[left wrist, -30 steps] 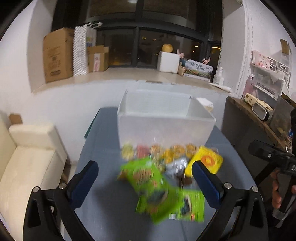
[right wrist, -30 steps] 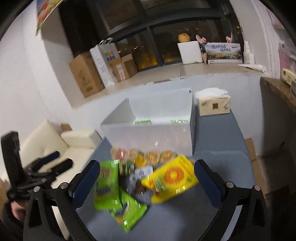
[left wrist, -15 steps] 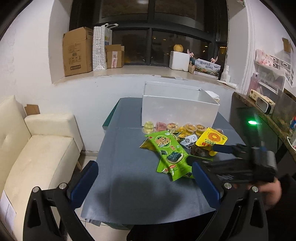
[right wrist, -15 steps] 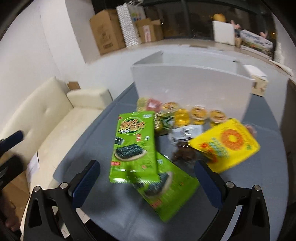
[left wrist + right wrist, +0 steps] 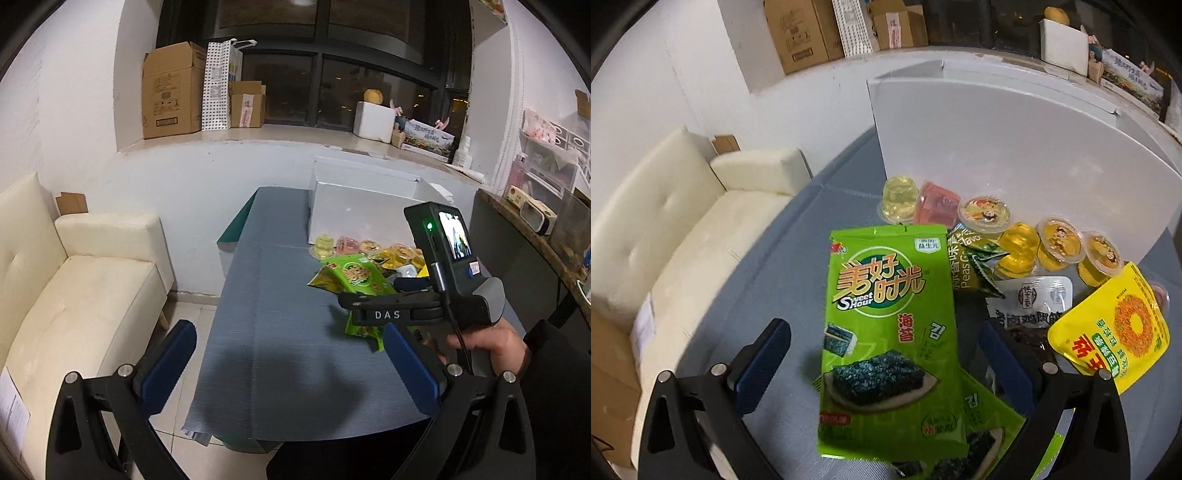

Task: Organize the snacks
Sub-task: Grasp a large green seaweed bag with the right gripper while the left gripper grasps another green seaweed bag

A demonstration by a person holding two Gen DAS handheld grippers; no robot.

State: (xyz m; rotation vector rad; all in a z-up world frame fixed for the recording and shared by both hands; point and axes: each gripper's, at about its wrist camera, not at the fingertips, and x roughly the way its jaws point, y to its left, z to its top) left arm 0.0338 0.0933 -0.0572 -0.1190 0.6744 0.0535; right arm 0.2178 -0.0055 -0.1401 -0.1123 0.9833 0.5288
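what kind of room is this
Probably a living room in a home, partly used for storage: a cream sofa beside a snack-strewn table, and cardboard boxes stacked on the window ledge.

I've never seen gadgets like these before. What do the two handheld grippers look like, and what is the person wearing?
Each gripper has a black frame with silver bolts and two blue-padded fingers. The left gripper sees the right gripper from the side: white "DAS" lettering, a black camera block with a green light and small screen, a black cable, a grey handle. The hand emerges from a dark sleeve.
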